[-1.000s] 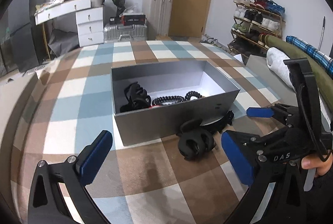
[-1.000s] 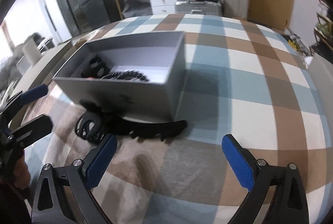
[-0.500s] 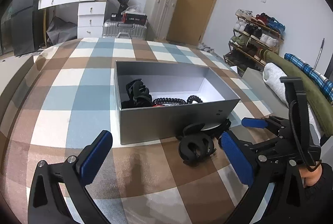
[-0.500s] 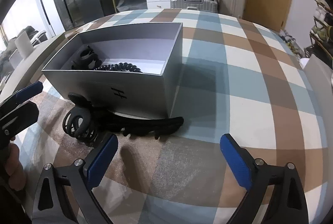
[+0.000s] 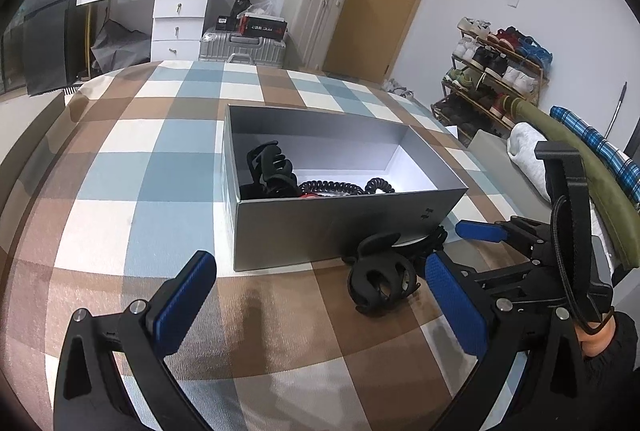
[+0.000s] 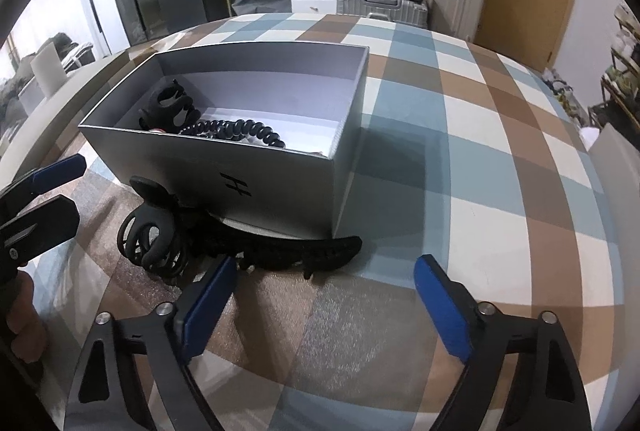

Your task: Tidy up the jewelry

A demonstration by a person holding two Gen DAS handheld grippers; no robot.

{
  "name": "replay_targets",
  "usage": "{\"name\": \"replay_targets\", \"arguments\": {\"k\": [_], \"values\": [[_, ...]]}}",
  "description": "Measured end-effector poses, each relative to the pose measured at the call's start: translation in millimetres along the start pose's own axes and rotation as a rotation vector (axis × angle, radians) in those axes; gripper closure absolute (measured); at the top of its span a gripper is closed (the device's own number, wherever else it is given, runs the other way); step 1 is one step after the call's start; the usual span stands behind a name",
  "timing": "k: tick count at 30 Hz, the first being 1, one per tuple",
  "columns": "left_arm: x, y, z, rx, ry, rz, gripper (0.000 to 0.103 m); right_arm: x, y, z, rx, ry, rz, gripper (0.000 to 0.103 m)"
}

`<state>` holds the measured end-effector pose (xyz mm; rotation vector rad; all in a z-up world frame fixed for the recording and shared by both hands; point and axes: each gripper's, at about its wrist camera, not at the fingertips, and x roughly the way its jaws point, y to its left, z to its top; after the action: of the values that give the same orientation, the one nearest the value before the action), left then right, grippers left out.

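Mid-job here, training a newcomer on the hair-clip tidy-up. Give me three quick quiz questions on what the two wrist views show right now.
1. True or false: the grey box has its lid on.
2. Which lies outside the box on the checked cloth? A) the round claw clip B) the coiled cord C) a pair of scissors
3. Fill in: the long clip lies against the box's ____ wall, ahead of the right gripper.

Key: 1 false, it is open on top. 2 A; the cord is inside, beside another claw clip. 3 near; the jaws are closing, nothing between them yet.
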<state>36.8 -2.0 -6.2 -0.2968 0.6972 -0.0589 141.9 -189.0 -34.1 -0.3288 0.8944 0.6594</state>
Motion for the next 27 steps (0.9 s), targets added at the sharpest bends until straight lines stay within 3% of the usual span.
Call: {"name": "replay_targets", "arguments": {"k": [5, 6, 14, 20, 27], "values": [[0.9, 1.3, -1.0, -0.008, 0.011, -0.005, 0.001, -2.5, 3.9, 0.5, -0.033, -0.014, 0.020, 0.039], [1.0, 0.8, -0.8, -0.008, 0.012, -0.004, 0.001, -2.8, 3.3, 0.5, -0.034, -0.013, 0.022, 0.039], [1.3, 1.9, -0.9, -0.018, 0.016, -0.006, 0.001, 0.0, 2.1, 5.4, -0.052, 0.000, 0.053, 0.038], [2.0, 2.0, -0.7, -0.023, 0.022, -0.007, 0.001, 3.6, 3.1, 7.9, -0.112, 0.015, 0.102, 0.026], [2.4, 1.3, -0.9, -0.028, 0.031, -0.008, 0.001, 7.8, 5.4, 11.5, -0.165, 0.027, 0.116, 0.025]]}}
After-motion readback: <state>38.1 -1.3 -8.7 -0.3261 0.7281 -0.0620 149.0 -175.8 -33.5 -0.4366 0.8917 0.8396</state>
